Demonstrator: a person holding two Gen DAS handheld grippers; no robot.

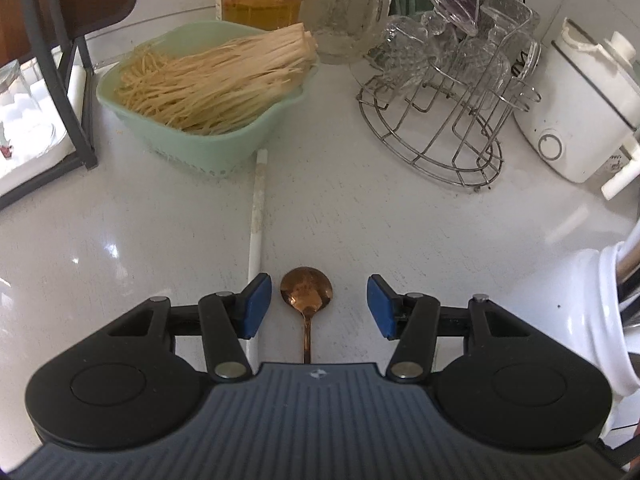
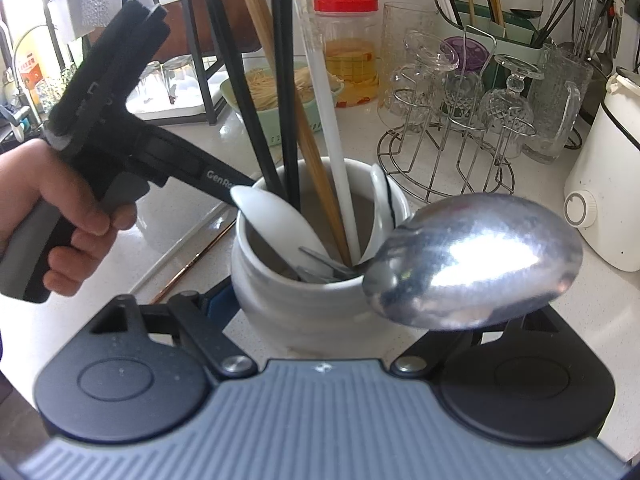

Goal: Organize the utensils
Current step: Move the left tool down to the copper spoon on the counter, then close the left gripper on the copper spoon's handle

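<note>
A copper spoon [image 1: 307,296] lies on the white counter between the open blue pads of my left gripper [image 1: 319,306], untouched. A white chopstick [image 1: 256,236] lies just left of it. My right gripper [image 2: 320,304] has its jaws set wide around a white ceramic utensil jar [image 2: 316,280]; its right finger is hidden behind a large steel spoon [image 2: 476,260] that sticks out of the jar. The jar holds chopsticks [image 2: 288,100], white ceramic spoons [image 2: 276,220] and metal cutlery. The left gripper's body [image 2: 116,140] and the hand holding it show in the right wrist view. The jar's edge shows in the left wrist view [image 1: 580,300].
A green basket of noodles [image 1: 208,92], a wire rack of glasses [image 1: 448,92], a glass pitcher [image 1: 348,12], a jar of yellow liquid [image 1: 260,0] and a white appliance [image 1: 584,116] stand at the back. A black shelf frame [image 1: 68,80] is at the left.
</note>
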